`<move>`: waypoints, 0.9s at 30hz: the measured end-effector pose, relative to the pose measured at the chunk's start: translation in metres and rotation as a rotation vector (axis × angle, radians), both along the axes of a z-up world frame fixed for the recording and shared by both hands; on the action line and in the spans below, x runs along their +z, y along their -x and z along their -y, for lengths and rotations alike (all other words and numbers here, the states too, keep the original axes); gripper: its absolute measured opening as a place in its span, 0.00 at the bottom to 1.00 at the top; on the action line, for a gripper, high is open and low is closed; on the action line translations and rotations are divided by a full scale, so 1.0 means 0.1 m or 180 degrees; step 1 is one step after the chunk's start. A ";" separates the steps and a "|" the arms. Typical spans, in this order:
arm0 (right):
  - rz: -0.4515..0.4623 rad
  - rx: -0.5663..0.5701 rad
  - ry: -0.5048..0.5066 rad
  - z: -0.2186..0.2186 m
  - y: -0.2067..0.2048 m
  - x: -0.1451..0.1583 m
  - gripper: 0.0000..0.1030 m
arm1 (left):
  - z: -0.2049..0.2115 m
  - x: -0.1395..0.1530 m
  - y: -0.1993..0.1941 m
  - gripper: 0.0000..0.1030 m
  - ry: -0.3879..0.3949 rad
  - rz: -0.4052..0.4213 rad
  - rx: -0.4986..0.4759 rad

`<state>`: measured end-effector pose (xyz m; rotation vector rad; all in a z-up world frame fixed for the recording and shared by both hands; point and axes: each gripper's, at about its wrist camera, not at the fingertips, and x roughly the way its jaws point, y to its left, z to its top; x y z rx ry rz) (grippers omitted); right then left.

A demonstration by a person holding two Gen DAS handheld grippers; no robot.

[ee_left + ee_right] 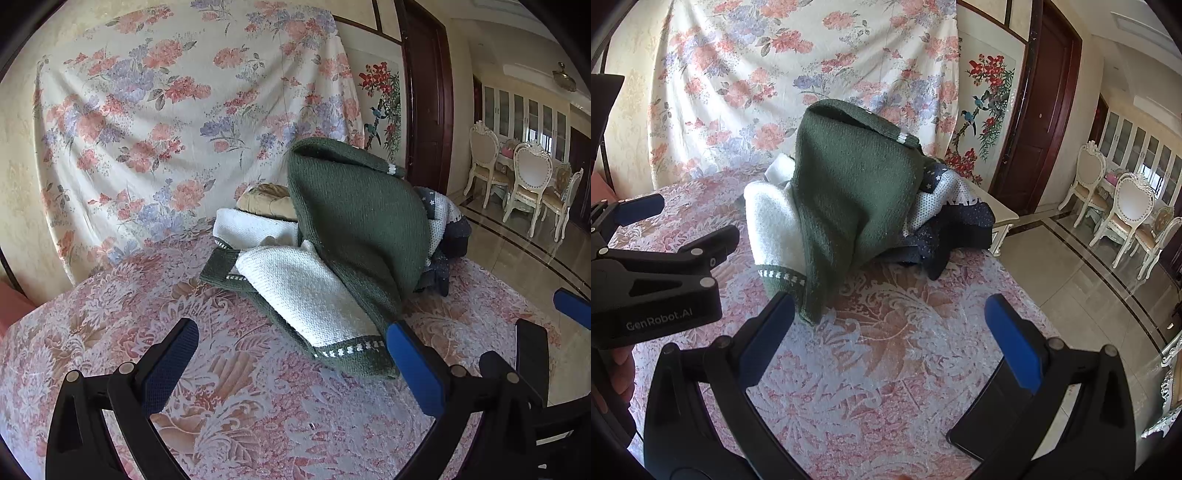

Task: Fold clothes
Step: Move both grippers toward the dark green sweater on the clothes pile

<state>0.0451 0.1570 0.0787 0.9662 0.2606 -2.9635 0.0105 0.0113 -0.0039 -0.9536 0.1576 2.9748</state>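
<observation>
A green and white knit sweater (347,221) lies heaped on a pile of clothes on the floral-covered table (229,406); it also shows in the right wrist view (849,192). A navy and white star-print garment (945,218) lies under it at the right. My left gripper (291,358) is open and empty, its right fingertip beside the sweater's striped hem (351,350). My right gripper (890,332) is open and empty, just in front of the sweater's lower edge. The left gripper also shows at the left of the right wrist view (683,225).
A floral sheet (184,110) hangs behind the table. A tan garment (266,199) lies at the back of the pile. The table's right edge drops to a tiled floor (1071,277), with white dining chairs (1126,206) beyond. A dark door (1045,110) stands at the right.
</observation>
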 end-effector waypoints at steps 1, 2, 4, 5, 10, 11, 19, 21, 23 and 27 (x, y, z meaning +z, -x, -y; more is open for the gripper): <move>-0.0003 -0.0001 0.0001 0.00 0.00 0.00 1.00 | 0.00 0.00 0.00 1.00 -0.0006 0.0001 0.0000; -0.0005 -0.0004 0.0003 0.00 0.00 0.00 1.00 | 0.00 0.00 0.00 1.00 -0.0013 -0.0001 0.0000; -0.0004 -0.0009 0.0007 -0.01 0.00 -0.01 1.00 | 0.01 -0.01 0.00 1.00 -0.0014 -0.0003 -0.0002; 0.0000 -0.0012 0.0007 -0.01 0.00 -0.01 1.00 | 0.01 -0.02 -0.01 1.00 -0.0011 -0.0009 0.0010; 0.0017 -0.0022 0.0026 -0.03 0.02 -0.04 1.00 | 0.05 -0.05 0.01 1.00 -0.0044 0.0018 0.0053; 0.0020 -0.0021 0.0025 -0.03 0.02 -0.05 1.00 | 0.05 -0.06 0.01 1.00 -0.0057 0.0030 0.0059; 0.0021 -0.0055 -0.0023 -0.09 0.13 -0.10 1.00 | 0.10 -0.13 0.08 1.00 -0.0118 -0.0011 -0.0006; 0.0018 -0.0074 -0.0036 -0.12 0.17 -0.12 1.00 | 0.10 -0.14 0.10 1.00 -0.0126 -0.0053 -0.0050; -0.0005 -0.0120 -0.0020 -0.21 0.26 -0.11 1.00 | 0.11 -0.16 0.12 1.00 -0.0135 -0.0096 -0.0094; -0.0020 -0.0134 0.0009 -0.31 0.40 -0.12 1.00 | 0.02 -0.25 0.26 1.00 -0.0056 -0.0040 -0.0232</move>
